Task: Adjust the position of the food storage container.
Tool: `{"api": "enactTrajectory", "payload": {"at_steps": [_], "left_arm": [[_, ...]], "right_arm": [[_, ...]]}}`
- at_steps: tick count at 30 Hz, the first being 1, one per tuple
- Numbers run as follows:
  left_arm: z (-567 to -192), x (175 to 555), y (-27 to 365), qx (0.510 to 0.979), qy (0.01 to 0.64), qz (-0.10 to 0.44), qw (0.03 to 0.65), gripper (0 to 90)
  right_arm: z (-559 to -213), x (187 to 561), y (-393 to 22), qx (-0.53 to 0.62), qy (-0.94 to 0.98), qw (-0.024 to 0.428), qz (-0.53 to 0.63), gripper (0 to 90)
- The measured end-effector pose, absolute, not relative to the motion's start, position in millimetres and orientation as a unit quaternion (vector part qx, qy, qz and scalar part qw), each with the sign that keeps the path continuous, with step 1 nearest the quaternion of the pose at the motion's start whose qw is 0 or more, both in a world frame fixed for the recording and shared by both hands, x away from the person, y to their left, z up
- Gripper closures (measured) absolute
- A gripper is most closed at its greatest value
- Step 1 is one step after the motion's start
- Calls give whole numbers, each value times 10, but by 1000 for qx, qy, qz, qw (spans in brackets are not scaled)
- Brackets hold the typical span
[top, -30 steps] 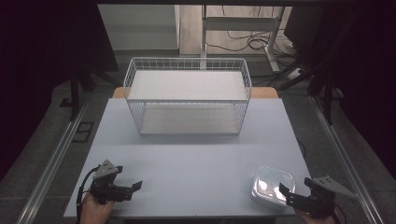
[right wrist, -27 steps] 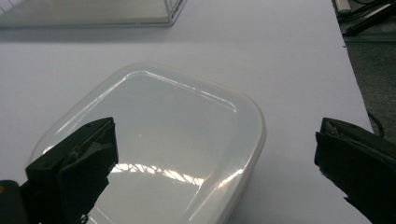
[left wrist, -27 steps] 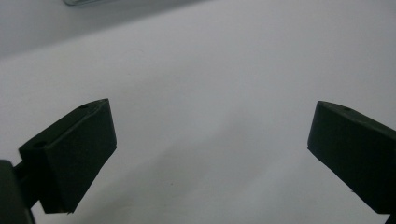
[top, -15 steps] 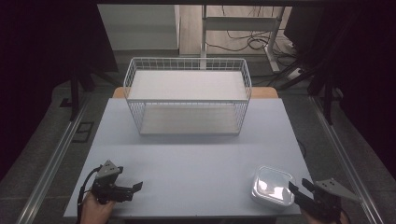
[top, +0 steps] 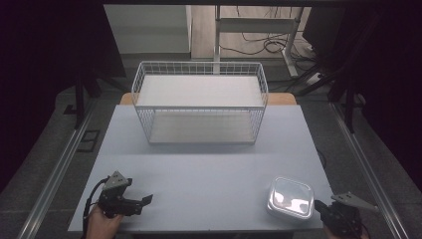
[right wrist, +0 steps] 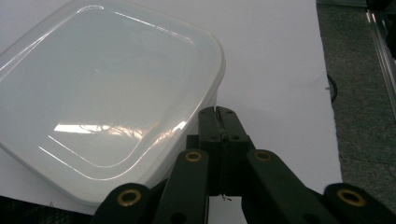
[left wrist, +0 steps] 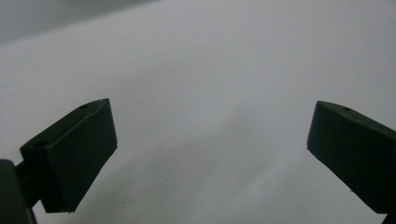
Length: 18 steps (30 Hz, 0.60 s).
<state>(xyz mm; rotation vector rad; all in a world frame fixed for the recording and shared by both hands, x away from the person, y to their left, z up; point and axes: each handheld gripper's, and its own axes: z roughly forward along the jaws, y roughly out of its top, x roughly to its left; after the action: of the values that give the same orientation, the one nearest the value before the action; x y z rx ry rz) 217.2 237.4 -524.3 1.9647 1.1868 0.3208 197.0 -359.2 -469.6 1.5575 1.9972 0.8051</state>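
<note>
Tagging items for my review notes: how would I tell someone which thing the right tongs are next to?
Start at the white wire basket at the far side of the pale table, then come to the near right corner. There sits a square lidded container, translucent white with rounded corners, glossy, solid and low, unlike the open-mesh basket.

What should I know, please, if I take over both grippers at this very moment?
Right gripper: jaws have just closed together, shut on nothing, beside the lidded container near the table's front right corner.
Left gripper: open, empty, over bare table at front left.
Wire basket: at the back, empty.
Done: nothing moved yet.
Left: probably grip the container and carry it to the basket.
</note>
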Motion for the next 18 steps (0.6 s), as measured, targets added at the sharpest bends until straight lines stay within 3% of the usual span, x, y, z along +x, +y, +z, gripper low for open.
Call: {"api": "enactTrajectory", "payload": {"at_steps": [10,18], "left_arm": [[-5254,2191,2374,776,468,99,411,13],[-5263,2196,2357,780,462,107,409,11]], "right_arm": [[-4812,2143,-3385,548,741,218,322,896],[-4899,2307,-3076,507,770,189,337,896]]}}
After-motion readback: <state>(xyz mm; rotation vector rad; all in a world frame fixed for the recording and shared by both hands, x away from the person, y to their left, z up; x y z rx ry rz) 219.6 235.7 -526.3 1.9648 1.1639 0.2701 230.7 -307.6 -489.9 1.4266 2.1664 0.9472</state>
